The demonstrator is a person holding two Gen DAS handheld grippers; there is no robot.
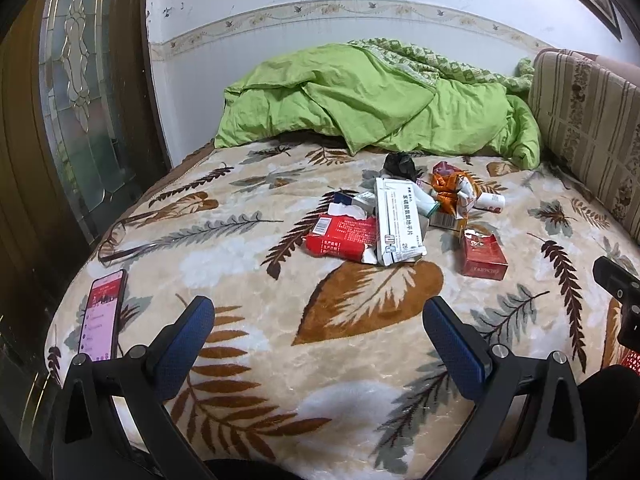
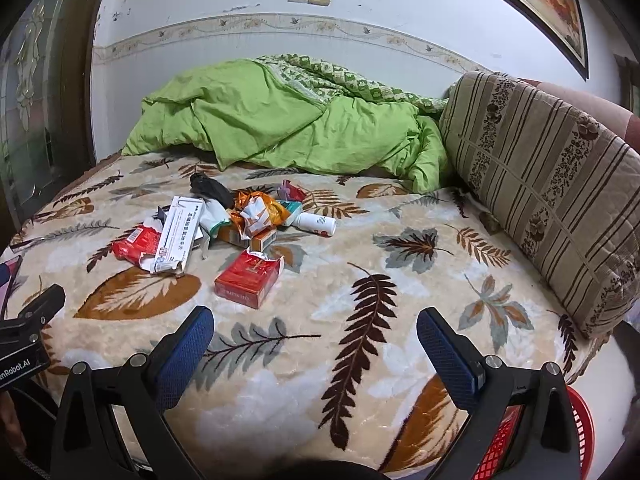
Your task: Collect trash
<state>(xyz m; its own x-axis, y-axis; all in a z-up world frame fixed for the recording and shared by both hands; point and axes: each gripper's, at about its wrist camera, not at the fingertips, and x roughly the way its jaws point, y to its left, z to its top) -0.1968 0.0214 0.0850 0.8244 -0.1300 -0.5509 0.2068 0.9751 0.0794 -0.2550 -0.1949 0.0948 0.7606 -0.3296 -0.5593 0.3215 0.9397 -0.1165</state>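
A heap of trash lies mid-bed on the leaf-print blanket: a white medicine box, a torn red packet, a red cigarette pack, an orange wrapper, a small white bottle and a black crumpled bag. The right wrist view shows the same cigarette pack, white box, white bottle and orange wrapper. My left gripper is open, well short of the heap. My right gripper is open too, just short of the cigarette pack.
A phone with a lit screen and a pair of glasses lie at the bed's left edge. A green quilt is bunched at the back. A striped cushion lines the right side. A red basket stands below the bed, lower right.
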